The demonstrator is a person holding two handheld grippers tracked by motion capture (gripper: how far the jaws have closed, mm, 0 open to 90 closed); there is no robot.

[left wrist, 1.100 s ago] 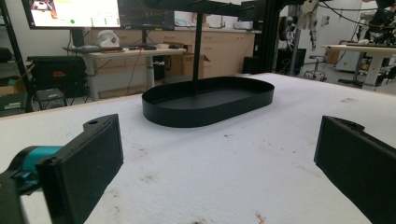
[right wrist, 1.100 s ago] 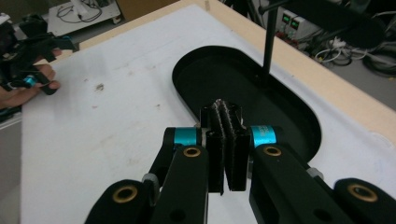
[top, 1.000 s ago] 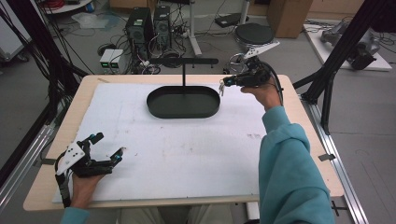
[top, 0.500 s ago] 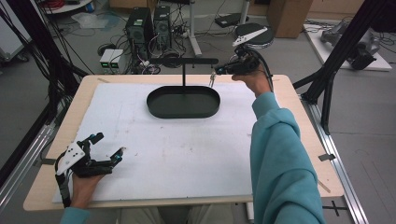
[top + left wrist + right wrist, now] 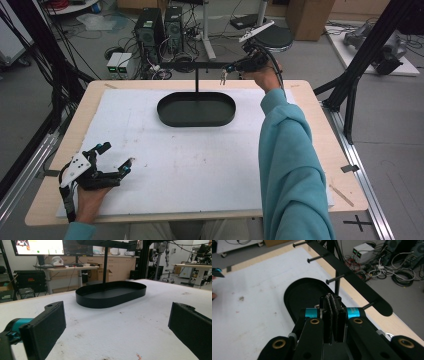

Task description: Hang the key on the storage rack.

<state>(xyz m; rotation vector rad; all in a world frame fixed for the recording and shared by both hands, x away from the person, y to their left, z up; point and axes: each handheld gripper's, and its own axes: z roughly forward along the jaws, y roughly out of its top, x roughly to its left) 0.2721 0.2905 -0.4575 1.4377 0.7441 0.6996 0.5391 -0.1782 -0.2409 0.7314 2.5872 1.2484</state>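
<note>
Black and oval, the tray [image 5: 196, 110] sits on a white mat [image 5: 190, 160] near the table's [image 5: 320, 150] far edge, midway between its left and right edges. In the high view a thin post rises from the tray's far rim and carries a crossbar [image 5: 200, 65]. The right tongs [image 5: 223, 76] hang above the far edge, just beside the crossbar's right end and to the right of the tray; something small and pale dangles at their tip, too small to make out. A teal sleeve [image 5: 290, 165] covers part of the mat's right side. The left tongs [image 5: 116, 156] rest near the table's near left corner, well apart from the tray, spread wide with nothing between them.

From the left gripper view, the tray [image 5: 111, 293] shows a low upright wall and flat floor, lying ahead on the mat between the two spread pads [image 5: 45, 327]. The post runs up out of the picture, so the crossbar is cut off at the top edge.

From the right gripper view, the right tongs [image 5: 333, 298] are pressed together, pads [image 5: 329, 315] face to face; whether anything thin is pinched cannot be told. The tray [image 5: 304, 297] lies below and beyond them, partly hidden by the tongs' body. The crossbar [image 5: 352, 277] runs diagonally past their tip, with short pegs [image 5: 335, 278] sticking out of its side.
</note>
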